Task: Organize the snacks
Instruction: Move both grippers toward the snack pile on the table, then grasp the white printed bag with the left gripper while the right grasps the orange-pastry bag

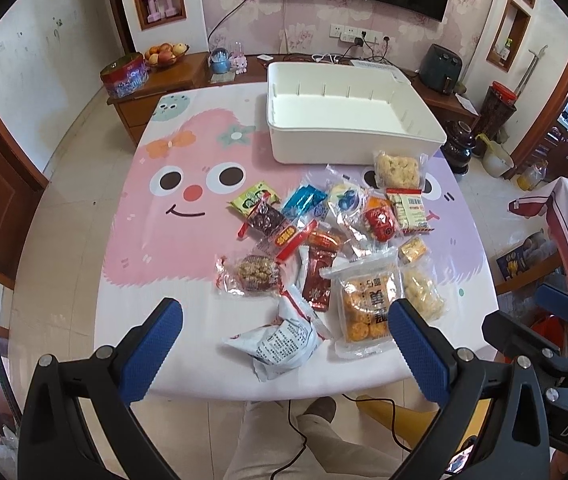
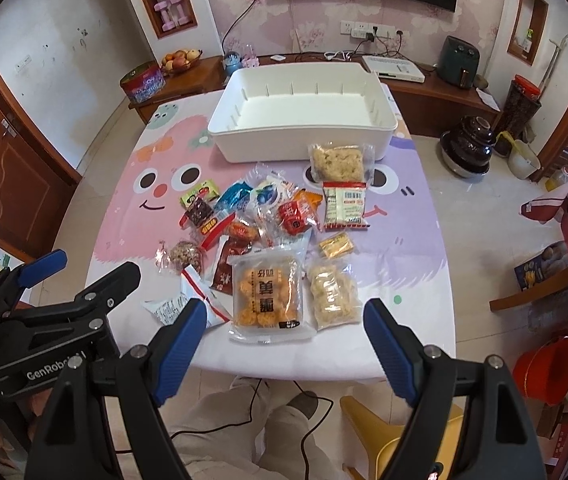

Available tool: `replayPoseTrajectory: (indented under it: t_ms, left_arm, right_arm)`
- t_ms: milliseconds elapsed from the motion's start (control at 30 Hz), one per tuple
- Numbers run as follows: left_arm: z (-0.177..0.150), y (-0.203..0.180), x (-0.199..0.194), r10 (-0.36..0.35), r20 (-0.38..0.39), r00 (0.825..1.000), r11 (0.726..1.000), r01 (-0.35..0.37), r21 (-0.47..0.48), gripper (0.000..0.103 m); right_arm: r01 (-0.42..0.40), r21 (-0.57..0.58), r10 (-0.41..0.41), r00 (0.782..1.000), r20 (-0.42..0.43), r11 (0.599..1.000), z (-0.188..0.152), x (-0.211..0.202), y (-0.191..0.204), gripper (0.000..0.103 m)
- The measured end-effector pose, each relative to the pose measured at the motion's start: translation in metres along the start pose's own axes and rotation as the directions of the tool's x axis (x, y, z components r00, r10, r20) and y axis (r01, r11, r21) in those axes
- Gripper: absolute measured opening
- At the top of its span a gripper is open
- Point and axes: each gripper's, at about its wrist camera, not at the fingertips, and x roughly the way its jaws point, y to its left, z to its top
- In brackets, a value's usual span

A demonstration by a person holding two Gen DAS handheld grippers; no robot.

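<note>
Snacks (image 1: 323,248): heaped mid-frame on table (image 1: 156,240), Chinese print on packets
Bin (image 1: 347,112): white, upper centre
Left gripper (image 1: 284,344): spread, holding nothing, "GenRobot" lettering
Right gripper (image 2: 285,334): spread, holding nothing

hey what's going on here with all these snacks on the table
A person is holding two blue-padded grippers over a cartoon-print table, about to sort snacks. The left gripper and right gripper are both open and hold nothing. A pile of wrapped snacks lies loose, nearest a clear bag of orange crackers and a crumpled white printed packet. The white plastic bin behind them has nothing in it yet.
</note>
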Motion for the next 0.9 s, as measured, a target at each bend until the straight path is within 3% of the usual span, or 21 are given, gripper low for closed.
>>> replayPoseTrajectory:
  t_ms: [367,633,900]
  left_arm:
    - [-0.005,0.014,0.032,-0.035,-0.115,0.993,0.999,0.036,0.005,0.102]
    - [-0.019,0.031,0.072,0.017,-0.182,0.983,0.989,0.01,0.145,0.102]
    - [-0.03,0.048,0.105,-0.033,-0.246,0.969,0.987,0.071,0.147,0.102]
  right_arm:
    - [-0.033,-0.007,0.032,0.994,-0.102,0.999,-0.003,0.03,-0.001,0.081]
    - [-0.031,-0.021,0.027,0.987,-0.16,0.999,-0.005,0.063,-0.005,0.081]
    - [-0.048,-0.021,0.042,0.976,-0.215,0.999,-0.01,0.097,-0.008,0.081]
